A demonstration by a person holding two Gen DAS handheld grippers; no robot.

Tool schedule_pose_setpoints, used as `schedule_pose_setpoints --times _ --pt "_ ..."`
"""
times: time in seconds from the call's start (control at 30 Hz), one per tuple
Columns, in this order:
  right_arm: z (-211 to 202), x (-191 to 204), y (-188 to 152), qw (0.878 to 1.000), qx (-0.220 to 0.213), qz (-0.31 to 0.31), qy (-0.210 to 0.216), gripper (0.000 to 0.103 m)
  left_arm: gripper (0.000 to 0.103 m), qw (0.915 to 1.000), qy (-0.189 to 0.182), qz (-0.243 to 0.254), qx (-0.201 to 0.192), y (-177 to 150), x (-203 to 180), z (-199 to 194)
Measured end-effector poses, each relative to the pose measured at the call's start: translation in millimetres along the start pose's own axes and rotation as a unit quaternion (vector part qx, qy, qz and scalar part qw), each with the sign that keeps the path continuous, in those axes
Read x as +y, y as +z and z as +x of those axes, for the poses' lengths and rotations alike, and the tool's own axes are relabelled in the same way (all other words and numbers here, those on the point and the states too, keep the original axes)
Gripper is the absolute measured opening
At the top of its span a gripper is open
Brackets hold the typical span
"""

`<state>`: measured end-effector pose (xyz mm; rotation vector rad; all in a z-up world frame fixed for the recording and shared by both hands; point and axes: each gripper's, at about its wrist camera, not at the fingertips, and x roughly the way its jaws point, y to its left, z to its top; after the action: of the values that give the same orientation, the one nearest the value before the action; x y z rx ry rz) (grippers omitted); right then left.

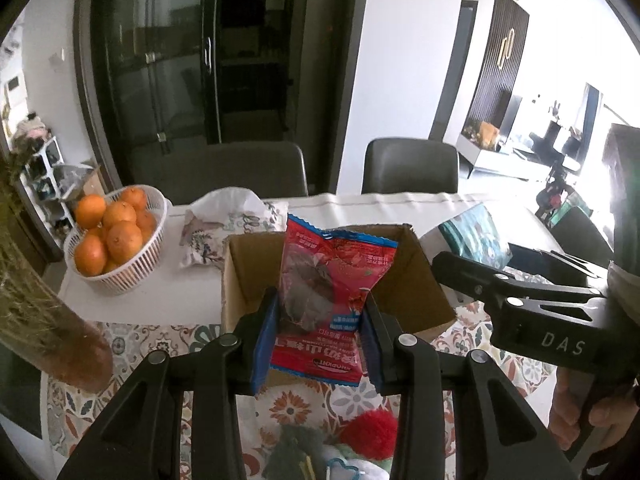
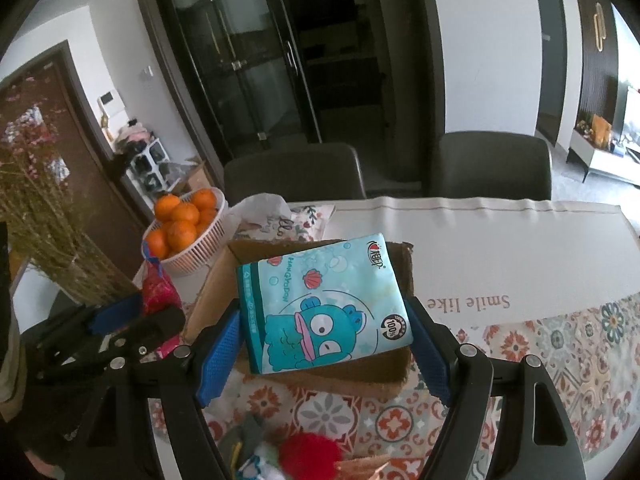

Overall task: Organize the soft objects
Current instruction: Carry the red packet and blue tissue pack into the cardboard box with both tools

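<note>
The snack packet is red with a blue top edge and white print. The tissue pack is pale turquoise with a teal cartoon fish and pink shells. The cardboard box is brown, the oranges bright orange in a white ribbed basket, and the tablecloth is floral in orange, grey and teal.

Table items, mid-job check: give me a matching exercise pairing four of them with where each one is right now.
Things:
1. red snack packet
2. blue tissue pack
3. oranges
4. cardboard box

Places:
A. in the white basket
B. held in the right gripper
C. on the patterned tablecloth, open top
D. held in the left gripper

Pairs: 1-D, 2-B, 3-A, 4-C
</note>
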<state>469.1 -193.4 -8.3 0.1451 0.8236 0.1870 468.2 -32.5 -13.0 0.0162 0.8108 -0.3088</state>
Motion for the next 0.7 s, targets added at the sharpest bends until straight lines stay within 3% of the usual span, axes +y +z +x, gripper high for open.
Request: schedule_pose_setpoints --times 0.6,0.67,0.7 --pt "83 -18 18 0.995 0.092 0.03 0.022 0.078 0.039 0.9949 -0.016 -0.009 0.099 18 19 78" --pt "89 -20 18 0.994 0.101 0.036 0.022 0.08 0.047 0.9938 -0.017 -0.015 0.109 18 21 84" --pt "91 -21 18 0.993 0.106 0.041 0.022 0.081 0.058 0.9935 -0.016 -0.018 0.111 18 21 86"
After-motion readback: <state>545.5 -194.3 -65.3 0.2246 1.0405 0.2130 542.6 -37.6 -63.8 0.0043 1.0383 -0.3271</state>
